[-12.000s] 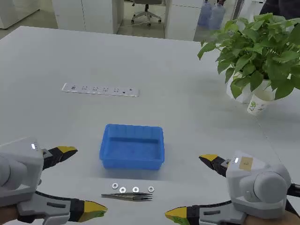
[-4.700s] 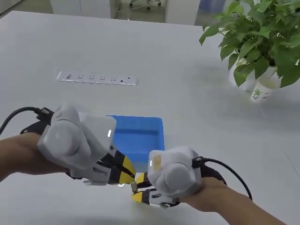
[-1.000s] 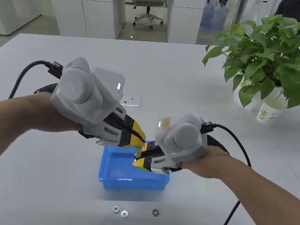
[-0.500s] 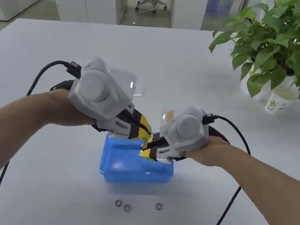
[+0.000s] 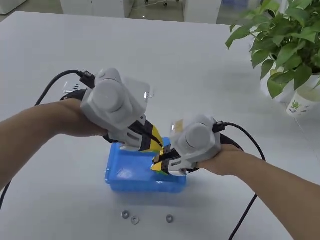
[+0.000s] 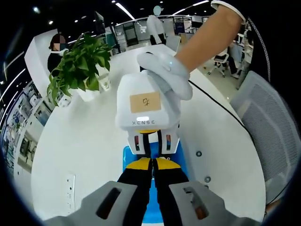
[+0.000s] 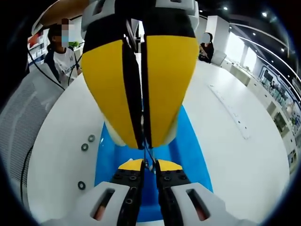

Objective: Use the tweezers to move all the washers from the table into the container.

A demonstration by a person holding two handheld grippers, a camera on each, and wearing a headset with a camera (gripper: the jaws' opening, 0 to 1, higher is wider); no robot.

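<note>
Shut tight on the thin tweezers (image 7: 147, 154), both the left gripper (image 5: 158, 145) and the right gripper (image 5: 159, 168), tip to tip over the blue box (image 5: 120, 177). Could drop or twist the tweezers with a loose squeeze or a pull apart. Only three washers (image 5: 135, 220) left on the table (image 5: 225, 60) toward its near edge, just beside the box, not four as before, and no tweezers lying there now.

White workbench (image 5: 210, 65) with a potted plant (image 5: 285, 40) — bright ceiling lights (image 6: 123, 9) overhead.
</note>
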